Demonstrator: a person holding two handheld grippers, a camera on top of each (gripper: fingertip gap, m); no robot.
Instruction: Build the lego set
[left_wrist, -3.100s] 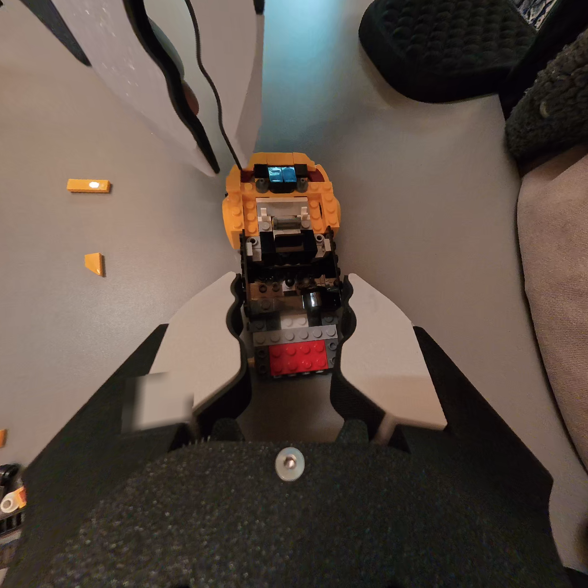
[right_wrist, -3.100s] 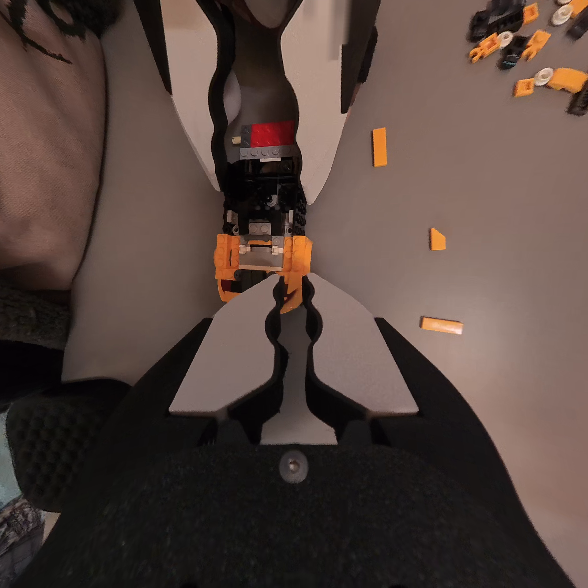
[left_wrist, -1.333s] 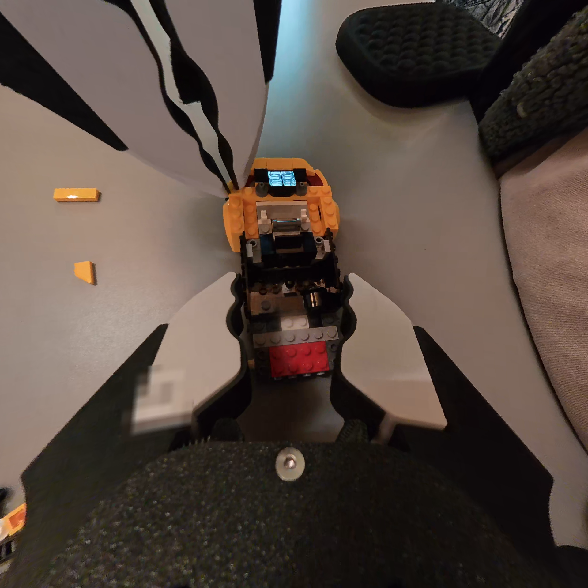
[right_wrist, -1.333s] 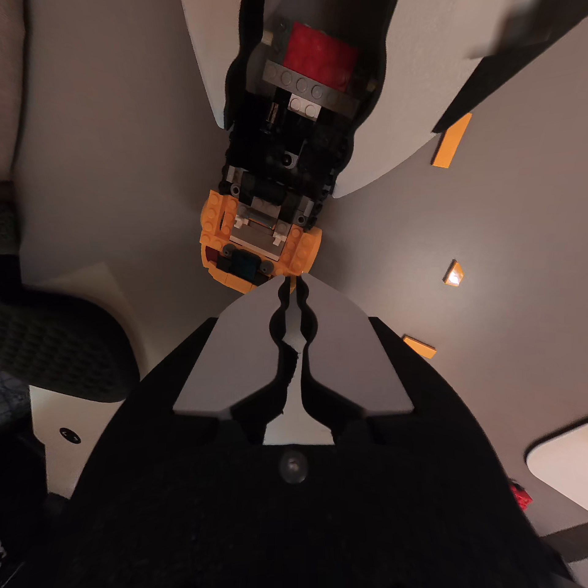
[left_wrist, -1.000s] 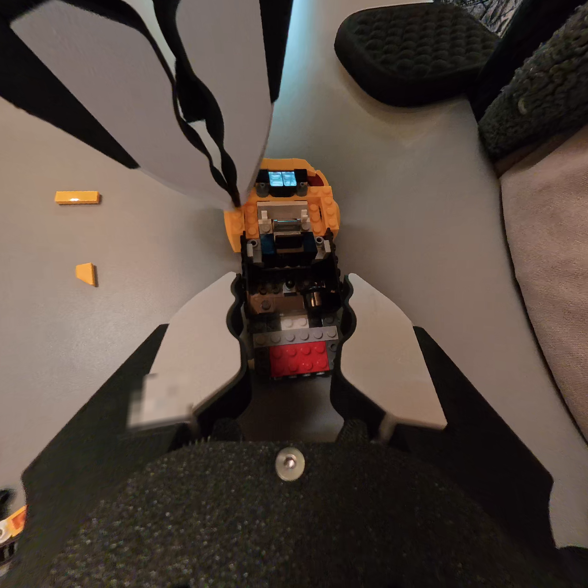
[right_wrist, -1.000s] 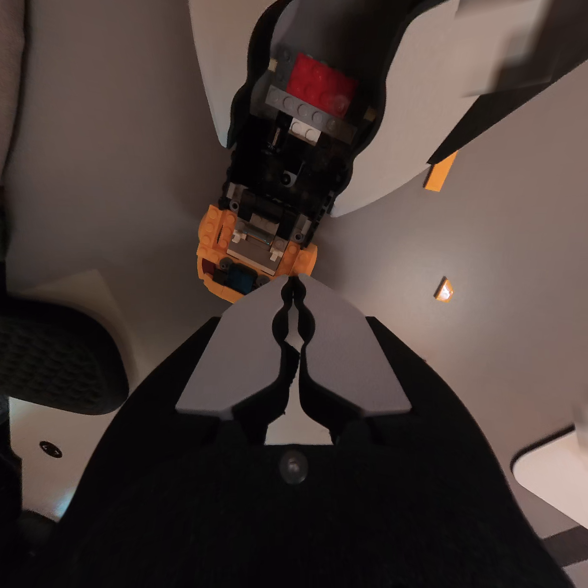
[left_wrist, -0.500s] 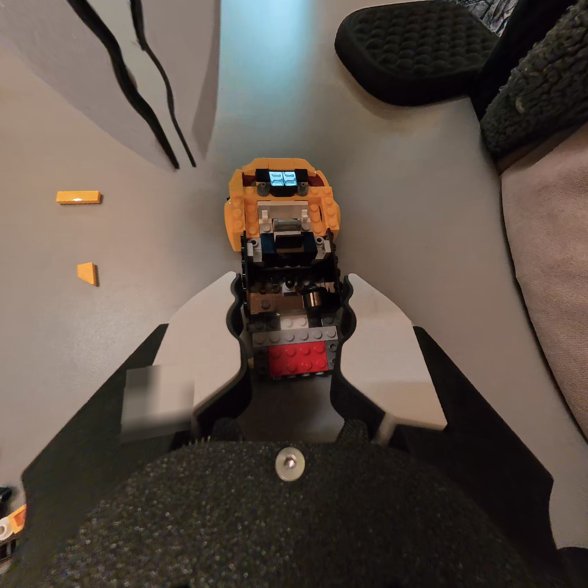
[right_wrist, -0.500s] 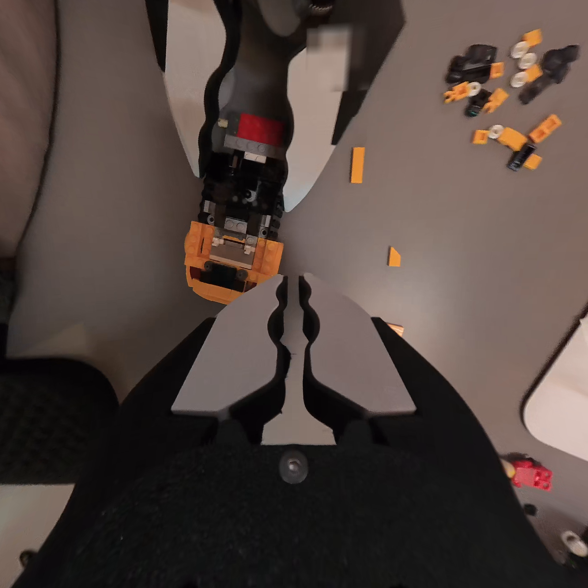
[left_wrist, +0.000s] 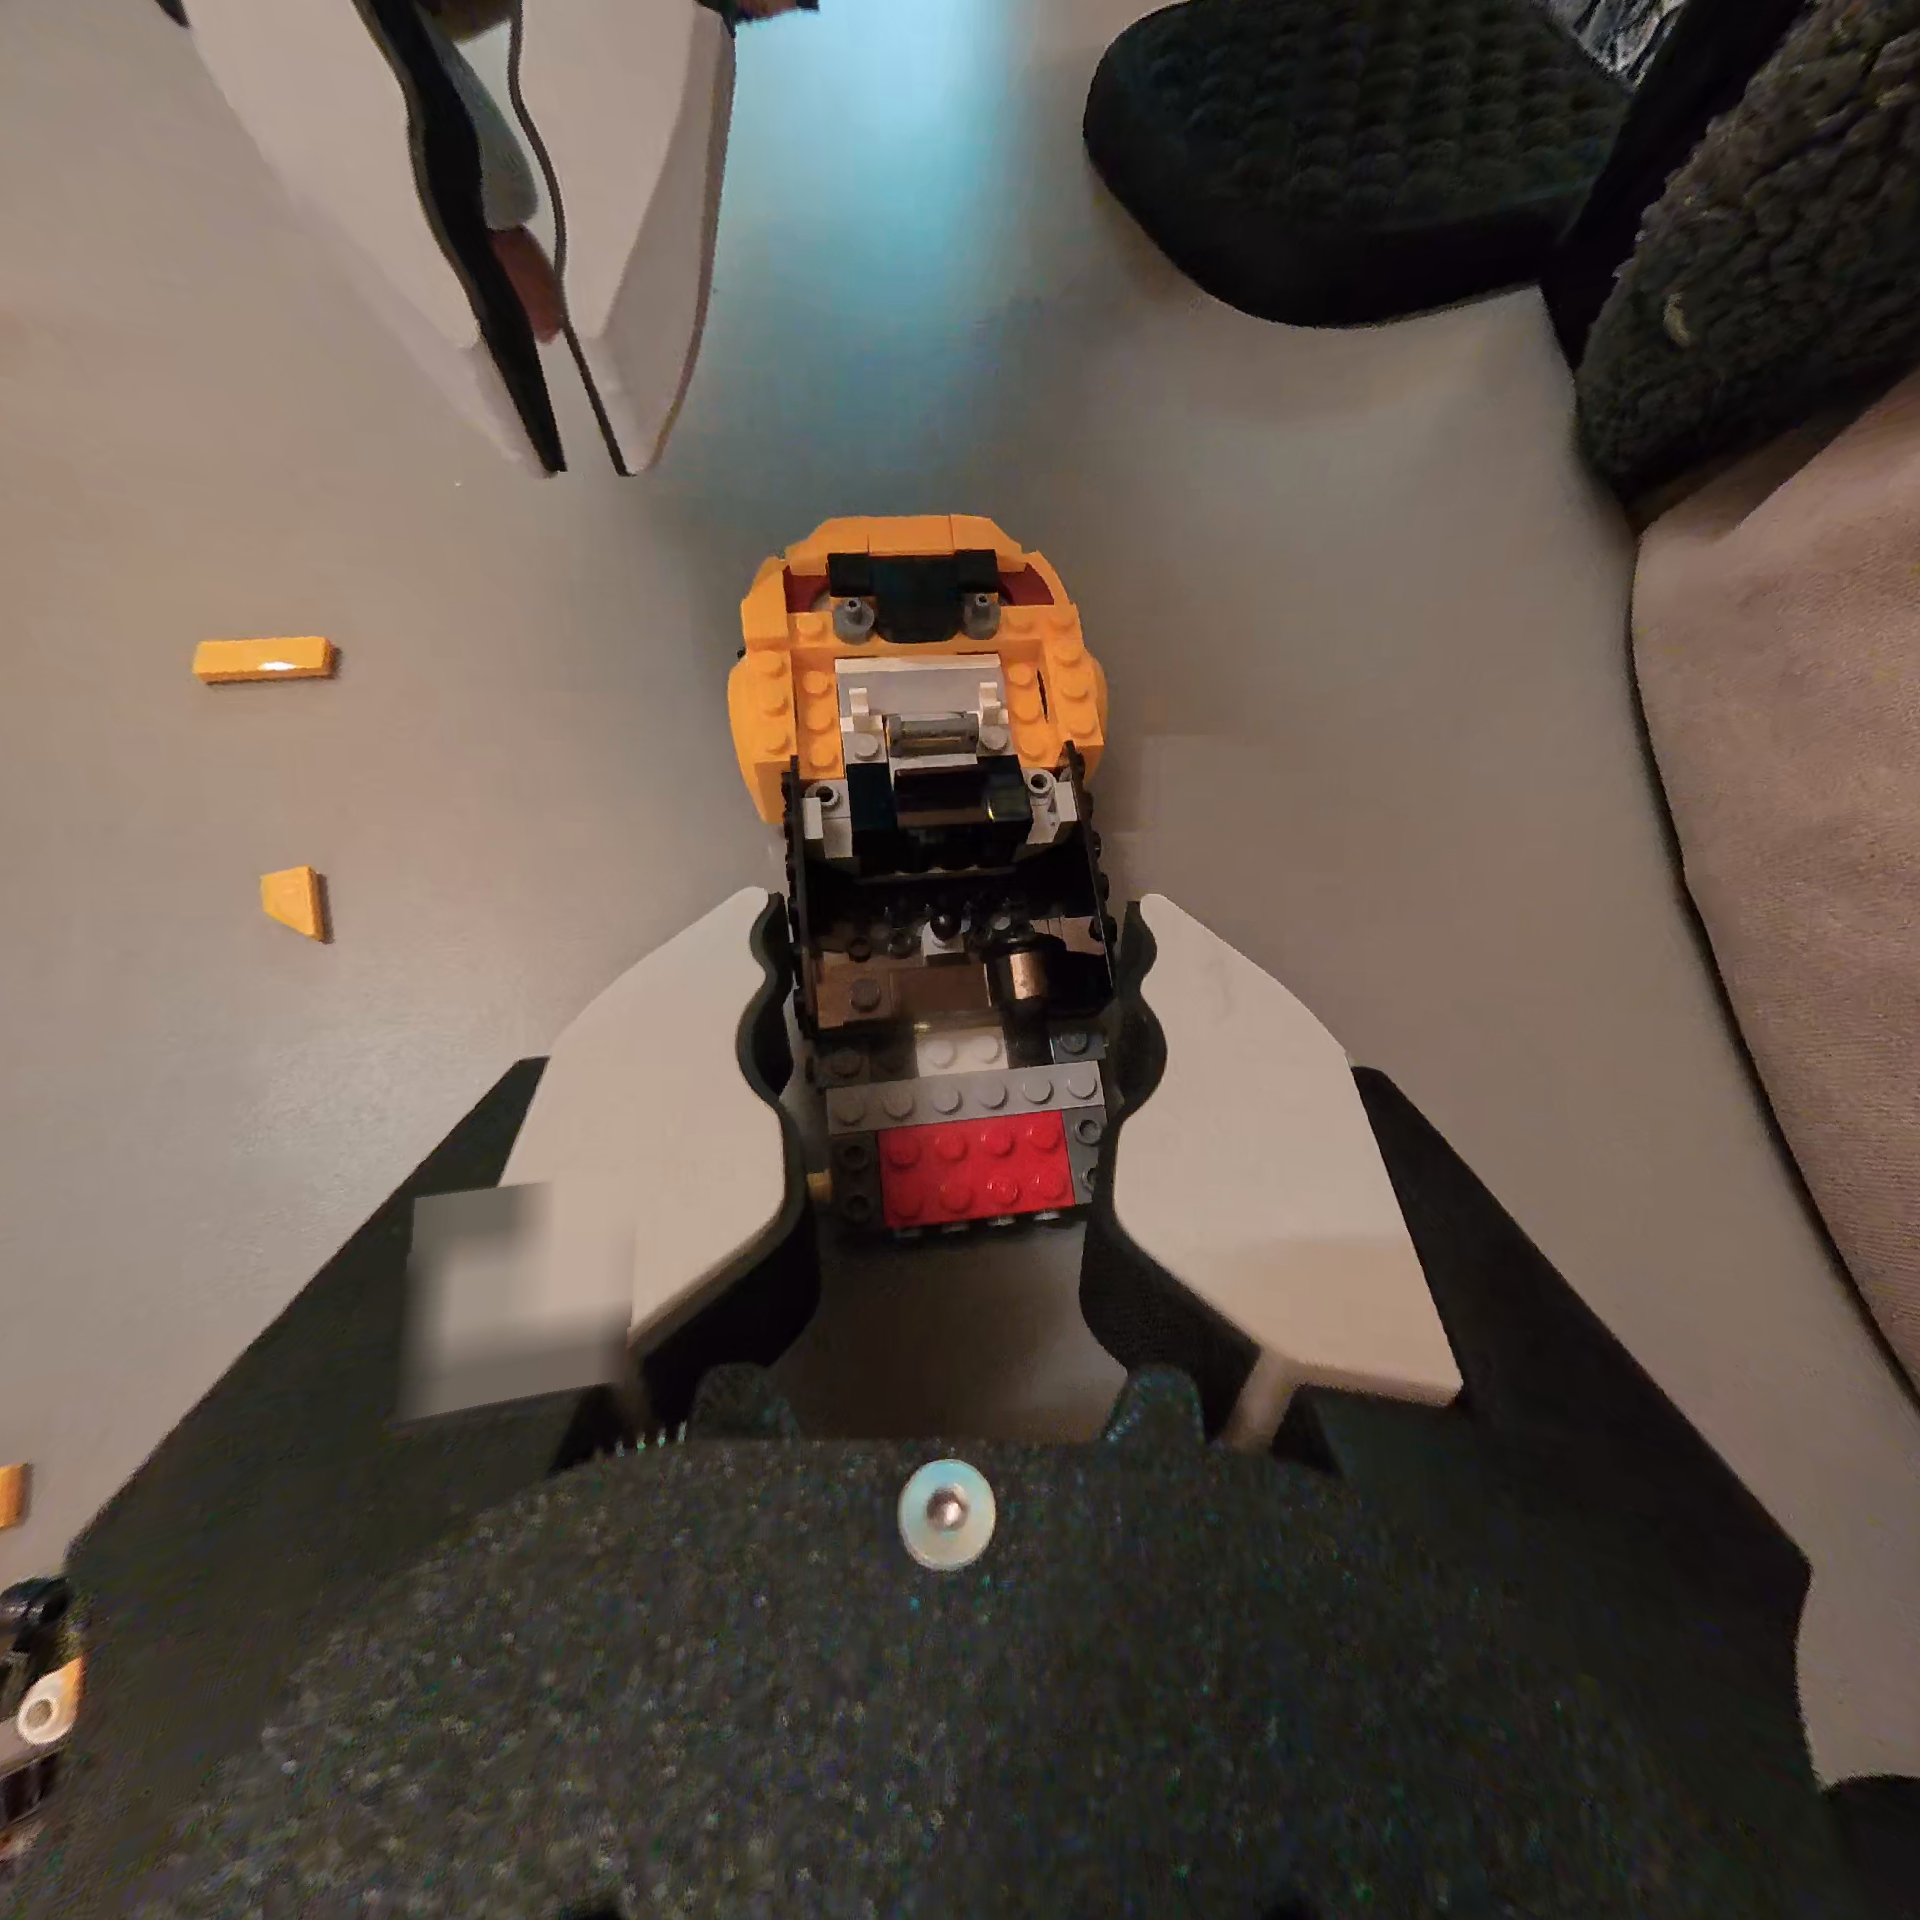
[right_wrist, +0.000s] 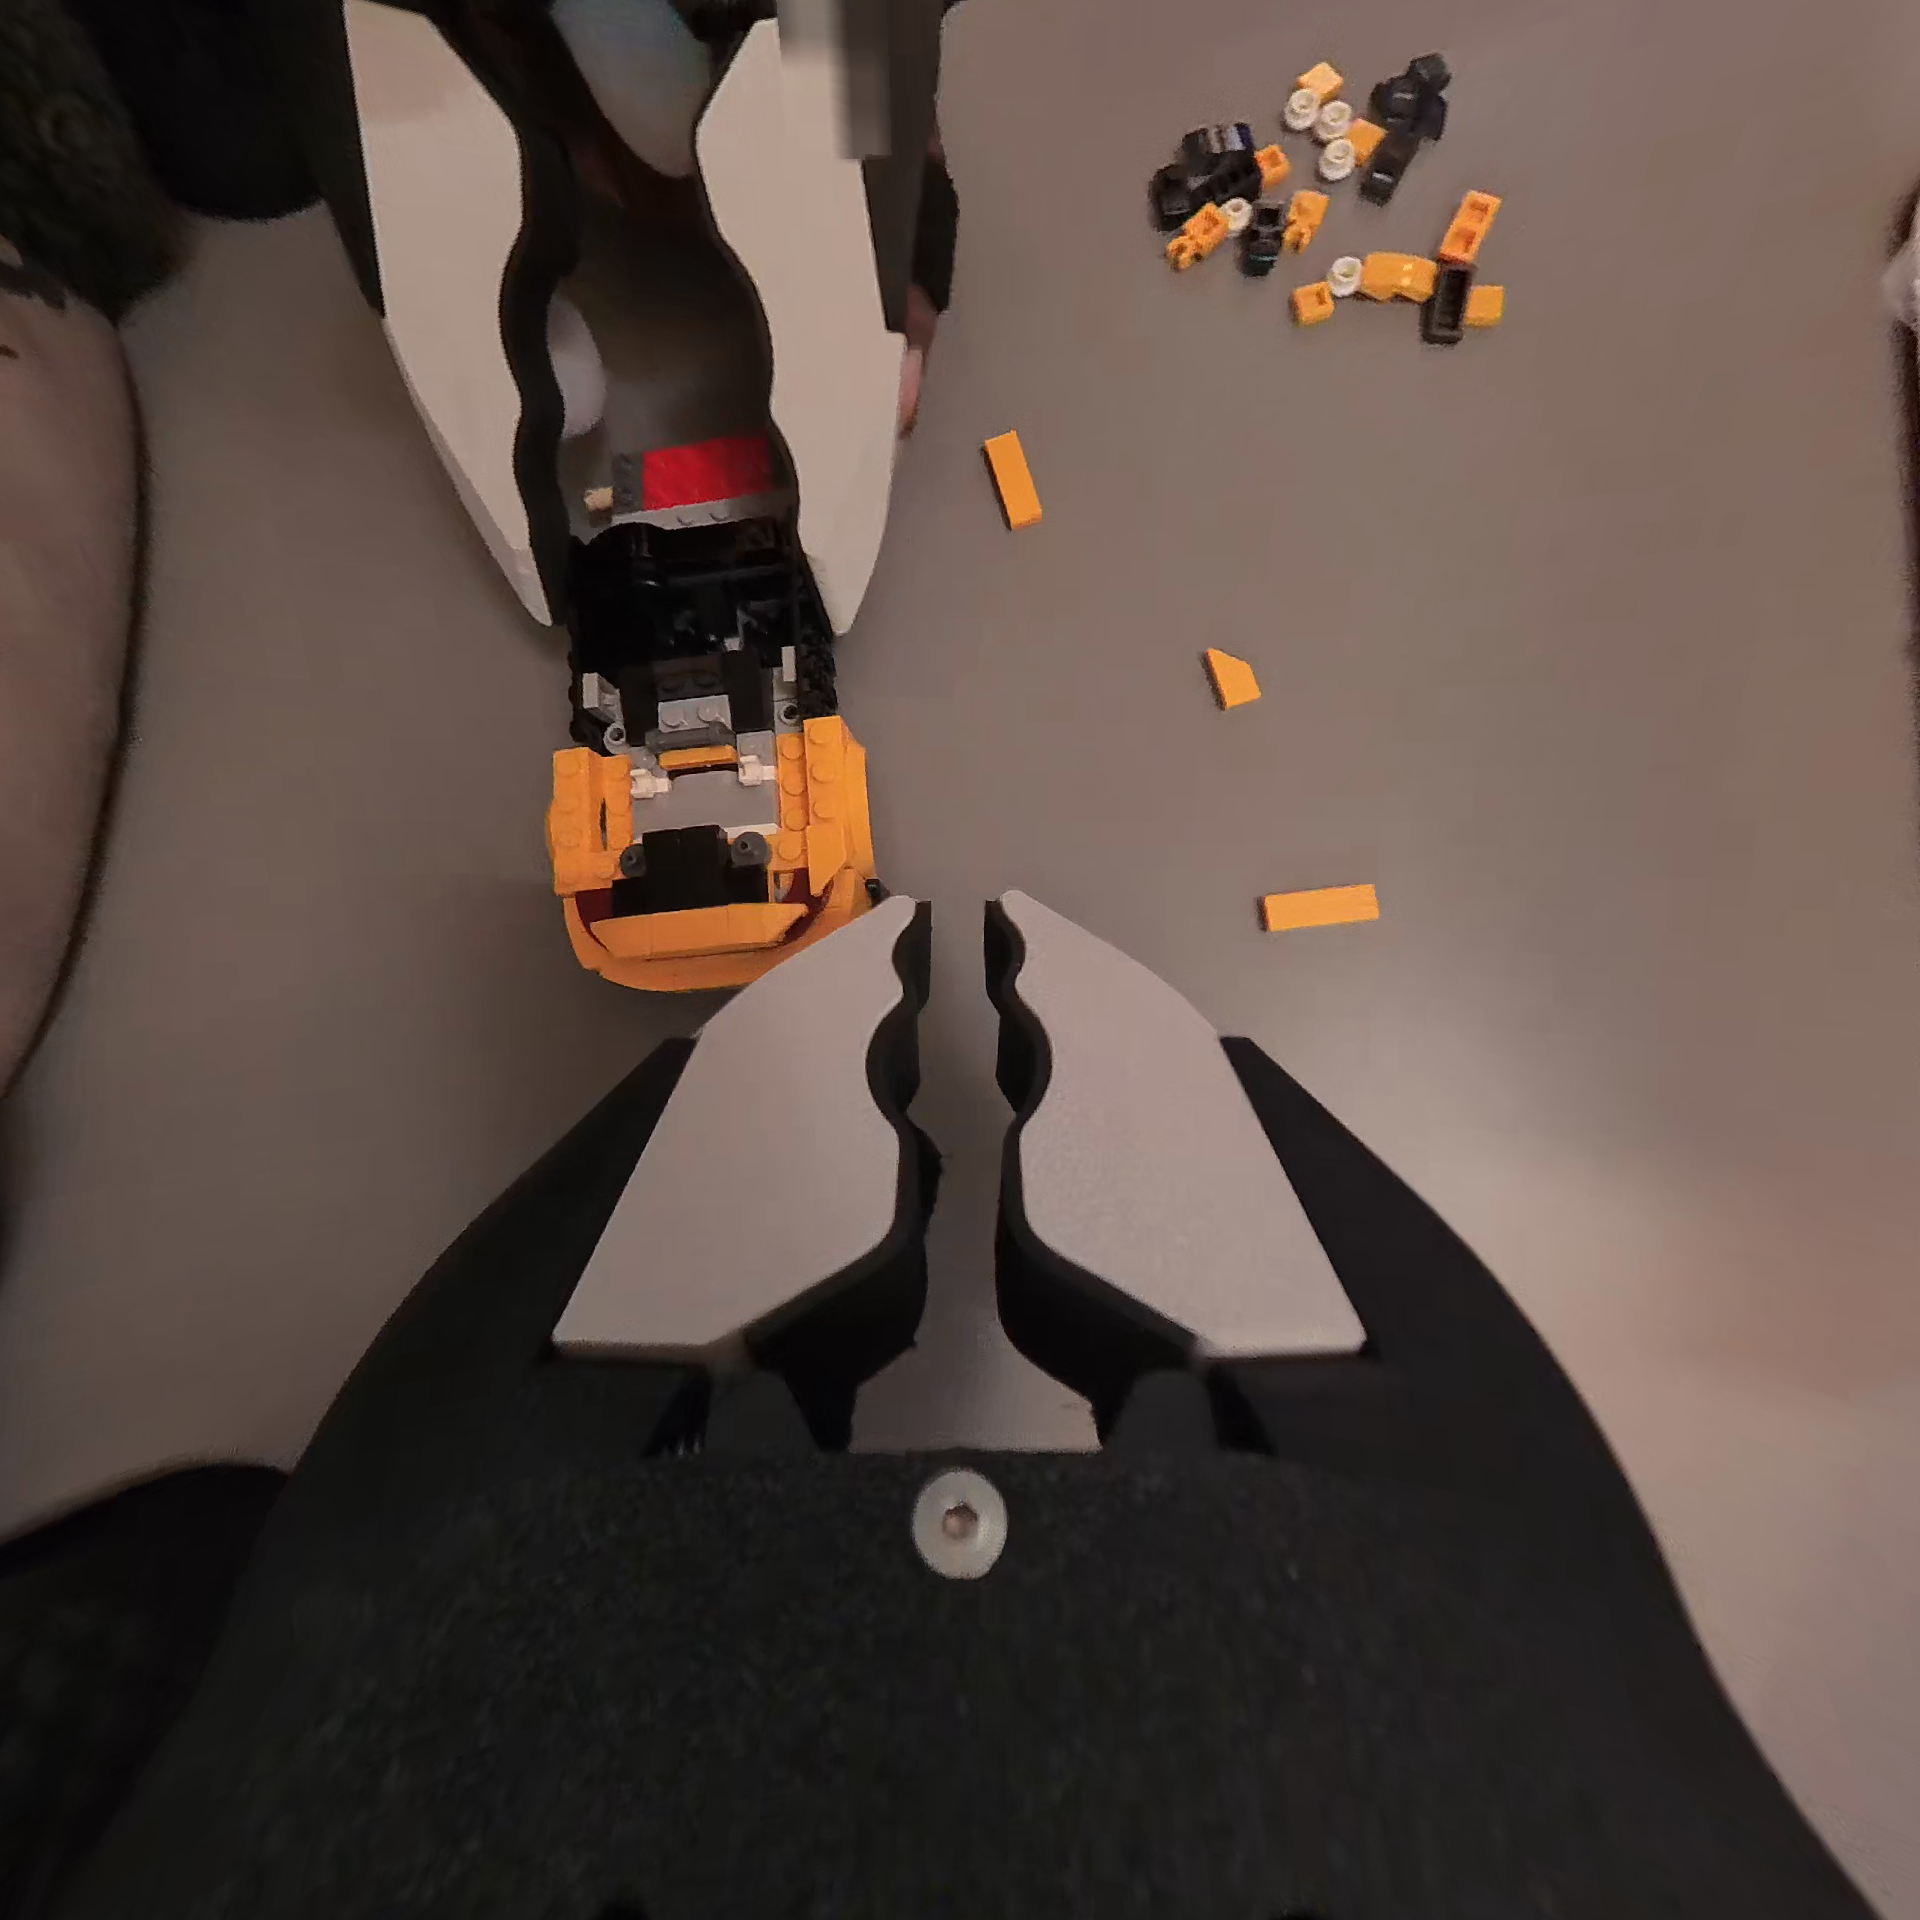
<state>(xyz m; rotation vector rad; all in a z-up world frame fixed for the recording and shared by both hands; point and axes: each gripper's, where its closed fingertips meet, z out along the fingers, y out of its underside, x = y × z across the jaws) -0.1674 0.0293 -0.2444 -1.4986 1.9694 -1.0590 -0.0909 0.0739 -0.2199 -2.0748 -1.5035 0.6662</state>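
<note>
The half-built lego car (left_wrist: 925, 883) lies on the grey bench (left_wrist: 1299, 727) with its long axis running straight away from the left claw (left_wrist: 951, 914), red-plated end nearest that claw and the orange end farthest from it. The left claw is clenched on the black middle section of the car, one jaw pressed to each flank, pinning it in place. From the other side, the right claw (right_wrist: 956, 909) faces the car's orange end and sits just beside its right corner, not touching; its jaws are nearly together with only a thin gap and nothing between them, so it is empty. The loose pieces all lie to the right of that claw's line: a long orange tile (right_wrist: 1320, 906) nearest, level with the fingertips, then a small orange wedge (right_wrist: 1231, 678) farther off, another orange tile (right_wrist: 1012, 480) beyond that, and a heap of mixed orange, black and white parts (right_wrist: 1340, 197) far right. My judgement is that the next pick falls to the right claw, since the left is busy holding; it would swing rightward, away from the car, and the long tile is its closest target, lying crosswise to the claw's own axis
</note>
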